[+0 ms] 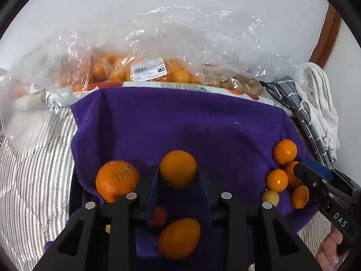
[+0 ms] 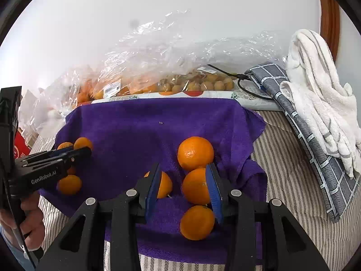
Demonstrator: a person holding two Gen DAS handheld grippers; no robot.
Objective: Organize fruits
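Oranges lie scattered on a purple terry towel (image 1: 180,122); in the left wrist view, the left gripper (image 1: 178,176) is clamped on a smooth round orange (image 1: 178,168), a dimpled orange (image 1: 116,179) just left. In the right wrist view, the right gripper (image 2: 183,185) stands apart, a round orange (image 2: 195,186) touching its right pad, clear plastic fruit bags (image 2: 158,67) behind.

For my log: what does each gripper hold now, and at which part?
The left gripper clamps an orange at its sides. The right gripper is open, holding nothing.
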